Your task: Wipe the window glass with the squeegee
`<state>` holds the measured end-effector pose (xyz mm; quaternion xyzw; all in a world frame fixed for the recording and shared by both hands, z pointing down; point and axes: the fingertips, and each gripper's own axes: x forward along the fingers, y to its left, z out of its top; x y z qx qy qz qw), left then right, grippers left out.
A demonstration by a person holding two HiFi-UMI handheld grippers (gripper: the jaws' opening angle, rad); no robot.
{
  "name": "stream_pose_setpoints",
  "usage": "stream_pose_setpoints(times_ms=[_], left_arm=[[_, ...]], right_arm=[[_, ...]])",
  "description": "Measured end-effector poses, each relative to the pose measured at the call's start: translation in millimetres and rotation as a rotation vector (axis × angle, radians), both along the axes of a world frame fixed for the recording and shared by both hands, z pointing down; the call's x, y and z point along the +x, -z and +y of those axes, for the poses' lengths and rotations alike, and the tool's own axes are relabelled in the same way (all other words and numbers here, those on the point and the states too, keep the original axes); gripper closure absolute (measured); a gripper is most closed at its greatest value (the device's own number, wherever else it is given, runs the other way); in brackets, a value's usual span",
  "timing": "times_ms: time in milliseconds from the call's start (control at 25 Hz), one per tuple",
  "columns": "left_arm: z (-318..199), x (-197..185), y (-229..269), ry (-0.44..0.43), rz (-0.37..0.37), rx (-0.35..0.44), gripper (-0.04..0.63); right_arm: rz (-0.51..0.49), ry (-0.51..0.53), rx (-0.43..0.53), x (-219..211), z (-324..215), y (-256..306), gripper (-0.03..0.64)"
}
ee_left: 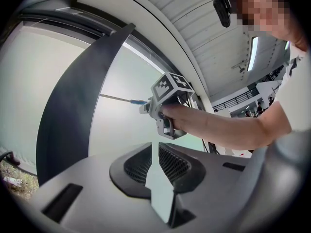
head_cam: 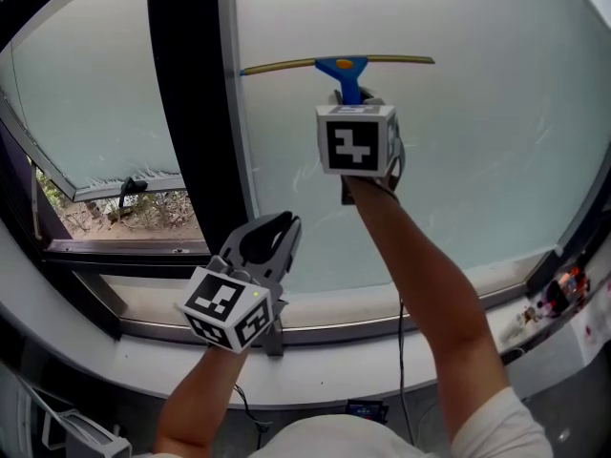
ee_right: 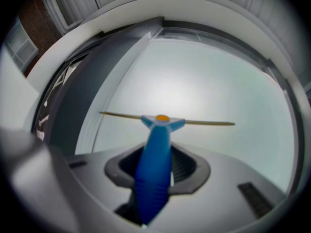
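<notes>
The squeegee [head_cam: 341, 65] has a blue handle and a long thin yellowish blade that lies level against the window glass [head_cam: 477, 141], just right of the dark mullion. My right gripper [head_cam: 352, 95] is shut on the handle, its marker cube facing the head camera. In the right gripper view the blue handle [ee_right: 154, 164] runs up between the jaws to the blade [ee_right: 204, 123] on the glass [ee_right: 209, 76]. My left gripper [head_cam: 271, 235] hangs lower, above the sill, shut with nothing in it. From the left gripper view its jaws [ee_left: 158, 154] meet, and the right gripper [ee_left: 148, 107] with the squeegee [ee_left: 127, 101] shows beyond.
A wide dark mullion [head_cam: 186, 93] divides the glass. Left of it a sash [head_cam: 91, 84] stands tilted open, with plants outside below. The white sill [head_cam: 325, 375] runs along the bottom. Small items [head_cam: 558, 292] lie at its right end. A cable [head_cam: 400, 351] hangs from the right arm.
</notes>
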<state>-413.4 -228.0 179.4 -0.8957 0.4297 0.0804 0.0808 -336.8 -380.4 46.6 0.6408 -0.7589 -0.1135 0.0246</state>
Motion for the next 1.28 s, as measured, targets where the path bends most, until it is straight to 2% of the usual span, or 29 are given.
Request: stream_pose_setpoints(times_ms=[600,1280], left_arm=[[1,0,-38,0.007,0.015,-0.080,0.529],[0,-8,-77,0.025,0.048,-0.163,0.529]], right_arm=[[0.010,0.000,-0.057,2,2,-60,0.472],[-0.023,0.016,-0.122,-1,3,-113,0.476]])
